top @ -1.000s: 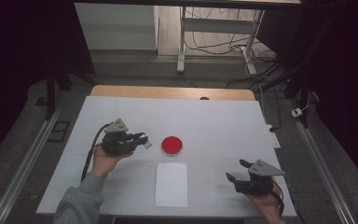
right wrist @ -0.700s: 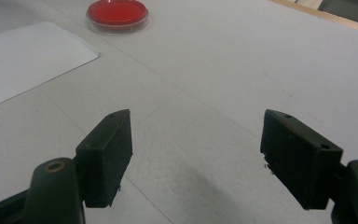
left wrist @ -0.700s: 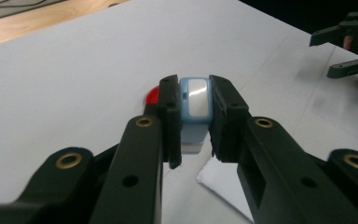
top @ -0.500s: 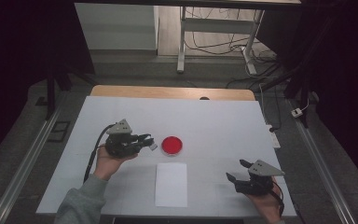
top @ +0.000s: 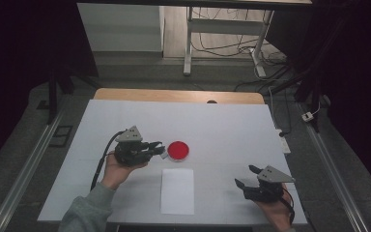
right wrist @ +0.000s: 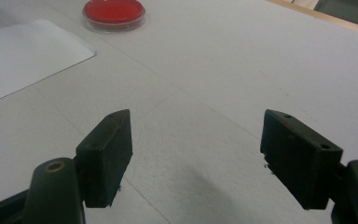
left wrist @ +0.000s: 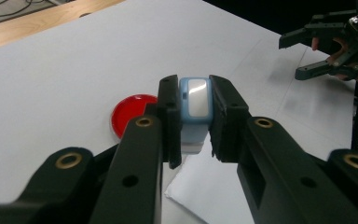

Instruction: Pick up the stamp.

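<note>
My left gripper (top: 160,149) (left wrist: 193,100) is shut on a small light-blue block with a pale face (left wrist: 195,103), held just above the table. Its tips hover at the left rim of a round red dish (top: 178,151) (left wrist: 129,113) (right wrist: 114,12). A white sheet of paper (top: 178,191) (left wrist: 200,198) (right wrist: 25,53) lies flat in front of the dish. My right gripper (top: 244,175) (right wrist: 196,140) rests low at the near right of the table, jaws wide open with nothing between them; it is also seen from the left gripper view (left wrist: 291,58).
The white table top (top: 222,125) has a wooden strip (top: 174,95) along its far edge. Metal rails run down both sides, and a desk frame with cables (top: 222,34) stands beyond the table.
The left hand has moved to the right with the blue block, closing in on the red dish. The right gripper has kept still.
</note>
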A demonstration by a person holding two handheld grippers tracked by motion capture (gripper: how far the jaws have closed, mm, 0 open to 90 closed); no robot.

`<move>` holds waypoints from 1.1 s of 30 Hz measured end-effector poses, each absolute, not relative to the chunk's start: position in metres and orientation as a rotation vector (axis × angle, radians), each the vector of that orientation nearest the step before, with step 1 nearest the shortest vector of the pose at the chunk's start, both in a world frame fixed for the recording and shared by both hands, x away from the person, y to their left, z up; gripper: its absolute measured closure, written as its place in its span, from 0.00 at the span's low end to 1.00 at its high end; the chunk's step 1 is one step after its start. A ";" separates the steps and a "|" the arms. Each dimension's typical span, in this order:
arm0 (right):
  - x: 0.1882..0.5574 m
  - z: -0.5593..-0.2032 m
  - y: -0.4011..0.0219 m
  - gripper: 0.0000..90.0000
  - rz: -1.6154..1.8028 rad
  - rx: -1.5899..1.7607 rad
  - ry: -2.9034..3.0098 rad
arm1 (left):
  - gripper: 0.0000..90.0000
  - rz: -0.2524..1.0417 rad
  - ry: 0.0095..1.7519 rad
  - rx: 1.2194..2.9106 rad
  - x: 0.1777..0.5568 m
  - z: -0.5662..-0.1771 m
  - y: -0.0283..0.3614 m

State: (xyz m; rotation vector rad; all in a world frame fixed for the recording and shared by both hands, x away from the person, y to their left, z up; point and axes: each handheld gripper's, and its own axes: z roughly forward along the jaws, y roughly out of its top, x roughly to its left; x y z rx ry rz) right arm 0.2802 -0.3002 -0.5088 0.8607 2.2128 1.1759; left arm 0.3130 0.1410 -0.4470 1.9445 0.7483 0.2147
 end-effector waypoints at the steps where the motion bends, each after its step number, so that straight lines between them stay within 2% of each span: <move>1: 0.280 -0.509 -0.300 0.27 1.183 0.861 2.213 | 0.84 0.212 0.743 1.945 0.312 -0.447 0.140; 33: 0.279 -0.509 -0.298 0.27 1.165 0.838 2.203 | 0.84 0.126 0.665 1.988 0.300 -0.455 0.099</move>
